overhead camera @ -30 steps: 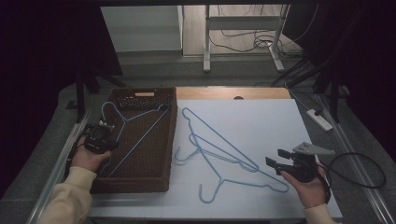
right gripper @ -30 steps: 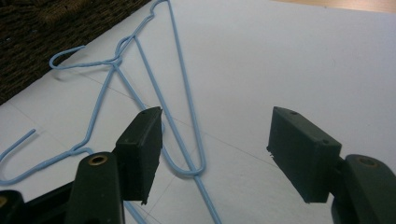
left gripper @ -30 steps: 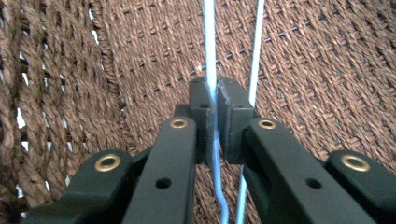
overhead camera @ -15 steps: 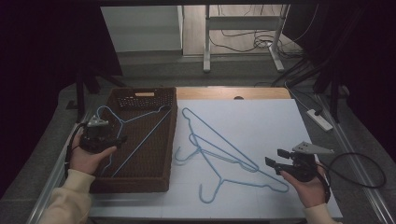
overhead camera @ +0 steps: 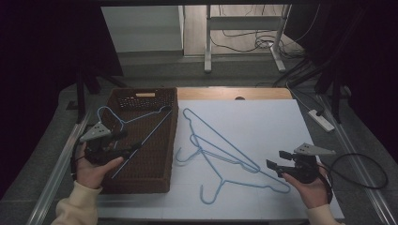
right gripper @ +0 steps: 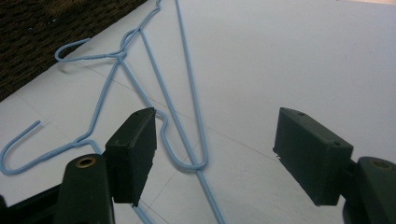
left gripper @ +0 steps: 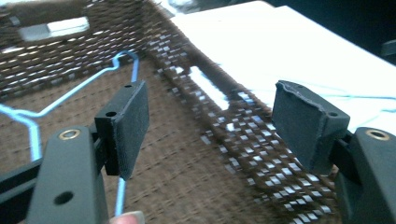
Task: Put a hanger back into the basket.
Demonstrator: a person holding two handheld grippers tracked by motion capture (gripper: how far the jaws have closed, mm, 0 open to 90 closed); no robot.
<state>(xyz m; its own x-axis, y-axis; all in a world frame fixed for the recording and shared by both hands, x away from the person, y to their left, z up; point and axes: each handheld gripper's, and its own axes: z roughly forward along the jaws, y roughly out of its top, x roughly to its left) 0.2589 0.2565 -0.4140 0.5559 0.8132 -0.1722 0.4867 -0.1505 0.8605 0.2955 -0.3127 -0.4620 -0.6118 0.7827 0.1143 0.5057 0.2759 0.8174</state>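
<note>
A blue wire hanger point(overhead camera: 150, 131) point(left gripper: 70, 95) lies inside the dark wicker basket point(overhead camera: 141, 180) point(left gripper: 224, 126) at the table's left. My left gripper point(overhead camera: 130, 140) point(left gripper: 215, 126) hovers over the basket. Its jaws have just been opening and stand open with nothing between them, and the hanger's wire runs under the left pad point(left gripper: 126, 126). Two more blue hangers point(overhead camera: 211, 130) point(overhead camera: 244, 182) lie crossed on the white tabletop. My right gripper point(overhead camera: 277, 159) point(right gripper: 222, 154) is at their right end. Its jaws have just been opening wider, and a hanger corner point(right gripper: 187, 161) lies on the table below the gap.
A white power strip point(overhead camera: 321, 119) lies off the table's right edge. A black cable point(overhead camera: 371, 164) loops beside the right hand. A wooden strip point(overhead camera: 234, 93) borders the far edge, and a metal rail point(overhead camera: 56, 173) runs along the left.
The left gripper's jaws went from shut to open, letting go of the hanger in the basket, and the hand lifted toward me. The right hand stayed put.
</note>
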